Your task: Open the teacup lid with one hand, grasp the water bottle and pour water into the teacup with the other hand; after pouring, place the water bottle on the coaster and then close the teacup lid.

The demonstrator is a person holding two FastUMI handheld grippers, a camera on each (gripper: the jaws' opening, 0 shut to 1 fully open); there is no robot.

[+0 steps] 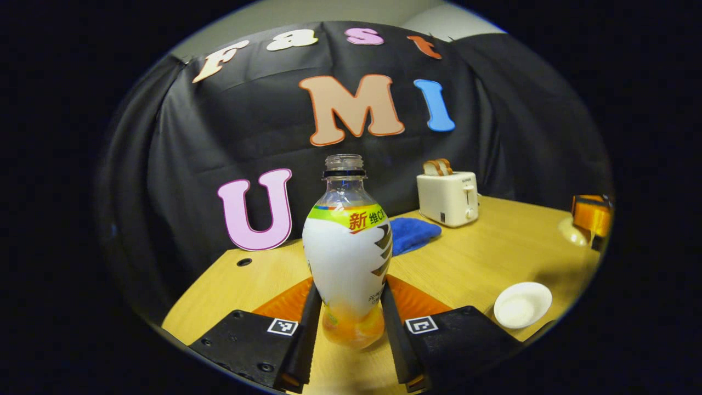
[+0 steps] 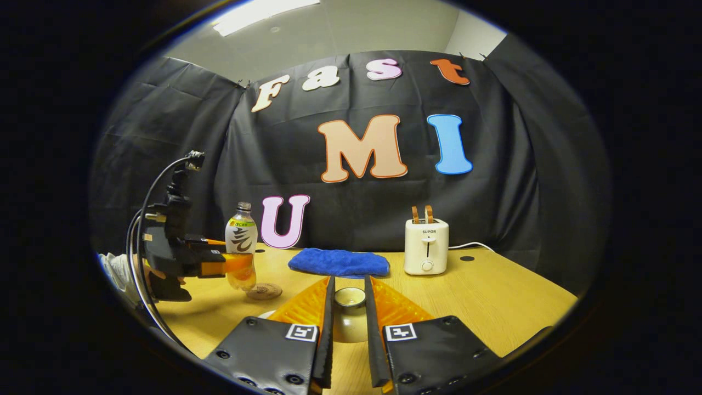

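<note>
In the left gripper view, the uncapped water bottle [image 1: 346, 258] with a white and green label stands upright between the fingers of my left gripper [image 1: 350, 289], which is shut on its lower body. The open white teacup [image 1: 522, 304] sits on the table to the right of it. In the right gripper view, my right gripper [image 2: 347, 282] is shut on the cream teacup lid [image 2: 350, 315], its ring knob facing up. Far to the left, the left gripper [image 2: 233, 266] holds the bottle [image 2: 241, 241] beside the round brown coaster [image 2: 264, 291].
A cream toaster [image 2: 426, 247] with two slices of bread stands at the back of the wooden table [image 2: 493, 296]. A folded blue cloth [image 2: 339, 262] lies to its left. A person's hand and a cable show behind the left gripper.
</note>
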